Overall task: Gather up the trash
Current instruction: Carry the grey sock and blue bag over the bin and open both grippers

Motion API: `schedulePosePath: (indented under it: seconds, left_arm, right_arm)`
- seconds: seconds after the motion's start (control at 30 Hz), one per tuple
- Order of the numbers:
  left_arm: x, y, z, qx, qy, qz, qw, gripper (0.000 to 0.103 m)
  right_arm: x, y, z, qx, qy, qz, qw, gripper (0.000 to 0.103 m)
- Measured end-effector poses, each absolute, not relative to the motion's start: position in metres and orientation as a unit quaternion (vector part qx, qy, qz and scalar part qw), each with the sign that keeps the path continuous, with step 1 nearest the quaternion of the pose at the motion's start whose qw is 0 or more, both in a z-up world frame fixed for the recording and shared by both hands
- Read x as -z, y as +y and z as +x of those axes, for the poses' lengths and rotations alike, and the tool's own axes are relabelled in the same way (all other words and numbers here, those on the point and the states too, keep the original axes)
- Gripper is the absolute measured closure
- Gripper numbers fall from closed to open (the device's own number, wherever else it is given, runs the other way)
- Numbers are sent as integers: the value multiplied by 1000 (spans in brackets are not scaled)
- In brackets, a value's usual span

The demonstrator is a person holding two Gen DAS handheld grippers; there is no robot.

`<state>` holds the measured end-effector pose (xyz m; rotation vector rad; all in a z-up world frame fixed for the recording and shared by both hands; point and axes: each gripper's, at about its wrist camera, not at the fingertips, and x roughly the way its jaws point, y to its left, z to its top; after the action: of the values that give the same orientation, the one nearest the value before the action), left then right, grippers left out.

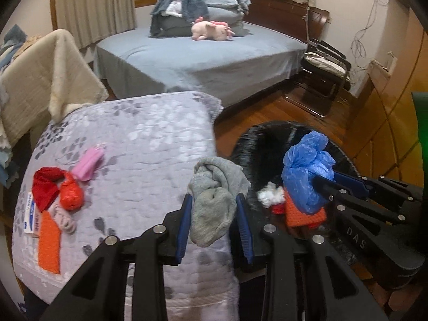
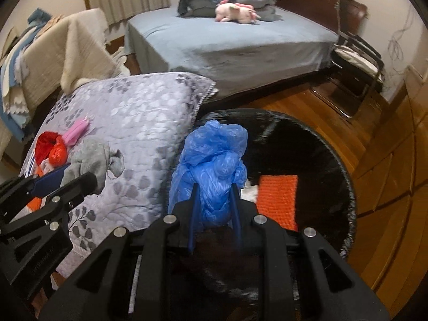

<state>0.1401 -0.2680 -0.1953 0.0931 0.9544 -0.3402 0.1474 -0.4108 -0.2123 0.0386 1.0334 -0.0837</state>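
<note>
My left gripper (image 1: 214,200) is shut on a crumpled grey sock (image 1: 214,198), held above the right edge of the floral grey quilt (image 1: 139,144). My right gripper (image 2: 214,187) is shut on a crumpled blue plastic bag (image 2: 211,165), hanging over the black bin (image 2: 334,160). In the left wrist view the blue plastic bag (image 1: 307,171) and right gripper (image 1: 325,187) show at the right over the bin (image 1: 256,147). Inside the bin lie an orange sponge (image 2: 278,200) and a white wad (image 1: 270,193). The left gripper (image 2: 77,176) with the sock (image 2: 91,160) shows at the left of the right wrist view.
On the quilt's left lie a red cloth (image 1: 45,187), a red plastic ball (image 1: 71,195), a pink pouch (image 1: 88,163), an orange sponge (image 1: 49,243) and a white-blue packet (image 1: 30,211). A bed (image 1: 203,56) with folded bedding and a pink plush (image 1: 211,29) stands behind. Wooden floor (image 2: 307,107), chair (image 1: 326,72).
</note>
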Motion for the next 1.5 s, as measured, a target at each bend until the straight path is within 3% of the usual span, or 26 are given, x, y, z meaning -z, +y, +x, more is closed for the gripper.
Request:
schedulePosePath:
  seconds: [0.8,0.97,1.03,1.5]
  left_arm:
    - [250,-386,166,195,483,82,850,69]
    - [265,-395,169,205,488,99,842,60]
    - [268,-395,168,203,490,103,841,51]
    - [236,-339,160,190,468,105,857,38]
  right_arm:
    - [259,-512,166,115,522,72,842,82]
    - [279,-521,171,124,543,70,828,70]
    - [286,-526,169,124,548,83,823,70]
    - [261,-507,144,127,535,95,830,70]
